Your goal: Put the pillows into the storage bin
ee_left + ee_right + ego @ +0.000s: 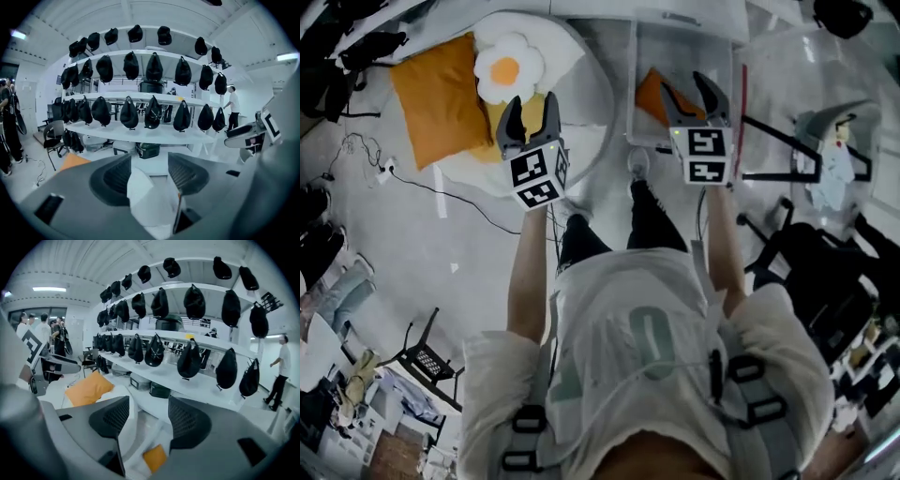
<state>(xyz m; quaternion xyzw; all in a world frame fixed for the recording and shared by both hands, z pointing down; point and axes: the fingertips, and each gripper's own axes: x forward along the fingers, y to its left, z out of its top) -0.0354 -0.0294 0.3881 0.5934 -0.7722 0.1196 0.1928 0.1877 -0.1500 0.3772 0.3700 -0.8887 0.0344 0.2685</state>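
A big orange pillow (439,98) lies on a round white surface (591,94) on the floor, beside a white flower-shaped pillow (508,66) with an orange centre. A yellow pillow (495,127) lies partly under them. My left gripper (529,111) hovers open and empty over that pile. My right gripper (695,92) is open and empty above the white storage bin (635,75), where an orange pillow (650,94) lies. In the left gripper view the gripper (150,161) has nothing between its jaws. The right gripper (149,404) looks down on the binned pillow (154,458) and the orange pillow (89,389).
Long white shelves hung with black bags (154,112) run behind the bin. A cable (450,192) crosses the floor at left. Black chairs (806,258) and a clear plastic cover (825,94) stand at right. People (232,108) stand farther off.
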